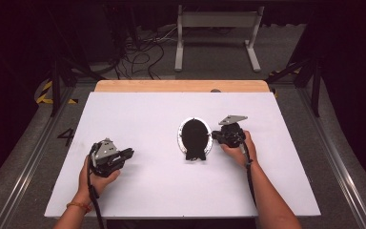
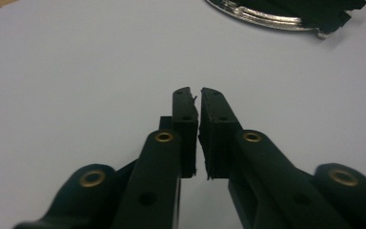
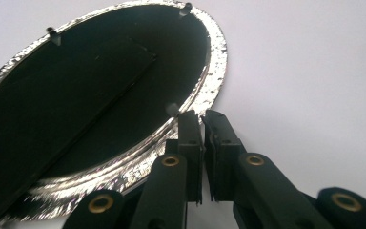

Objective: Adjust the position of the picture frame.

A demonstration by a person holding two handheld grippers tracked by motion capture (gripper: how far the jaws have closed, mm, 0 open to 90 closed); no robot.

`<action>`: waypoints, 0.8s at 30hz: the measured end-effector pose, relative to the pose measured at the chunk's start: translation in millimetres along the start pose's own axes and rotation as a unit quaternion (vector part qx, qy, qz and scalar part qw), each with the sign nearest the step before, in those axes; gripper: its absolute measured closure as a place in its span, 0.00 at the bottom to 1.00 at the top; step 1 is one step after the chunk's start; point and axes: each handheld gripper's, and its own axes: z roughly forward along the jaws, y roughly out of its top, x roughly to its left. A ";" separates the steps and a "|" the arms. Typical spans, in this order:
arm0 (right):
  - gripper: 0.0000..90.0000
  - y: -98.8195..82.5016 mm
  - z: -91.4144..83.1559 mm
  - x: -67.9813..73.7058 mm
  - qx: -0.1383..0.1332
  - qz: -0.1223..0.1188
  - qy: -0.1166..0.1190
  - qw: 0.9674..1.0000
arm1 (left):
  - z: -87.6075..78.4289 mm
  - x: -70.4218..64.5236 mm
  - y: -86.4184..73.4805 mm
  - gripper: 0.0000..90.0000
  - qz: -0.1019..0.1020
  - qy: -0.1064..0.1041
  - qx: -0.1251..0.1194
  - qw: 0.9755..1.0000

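Observation:
An oval frame with a silver rim lies face down on the white board, its black back and fold-out stand facing up. My right gripper is at the frame's right edge. In the right gripper view its jaws are shut, with their tips against the silver rim; I cannot tell whether any rim is pinched. Off to the left, my left gripper rests on the board, pointing toward the frame. Its jaws are shut on nothing, and the frame lies well beyond them.
The board covers a wooden table whose bare strip shows at the back. Beyond it on the floor stand a grey metal rack and loose cables. Dark tripod legs stand at both back corners.

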 end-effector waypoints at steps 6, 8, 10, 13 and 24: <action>0.96 5.3 5.6 -6.1 -0.001 0.014 -0.007 1.000 | 18.2 3.0 15.4 1.00 0.002 -0.003 0.008 1.000; 0.95 7.9 7.6 -9.6 0.003 0.013 -0.010 1.000 | 30.0 0.3 19.4 1.00 0.010 -0.001 0.016 1.000; 0.95 11.1 10.4 -13.3 0.004 0.014 -0.013 1.000 | 34.2 -1.9 17.7 0.99 0.008 -0.008 0.019 1.000; 0.94 15.2 13.8 -15.3 0.001 0.018 -0.011 1.000 | 32.9 -0.5 16.2 0.97 0.003 -0.008 0.019 1.000; 0.96 27.5 27.6 -17.9 0.007 0.013 -0.011 1.000 | 18.9 7.3 11.6 0.94 -0.006 0.003 0.010 1.000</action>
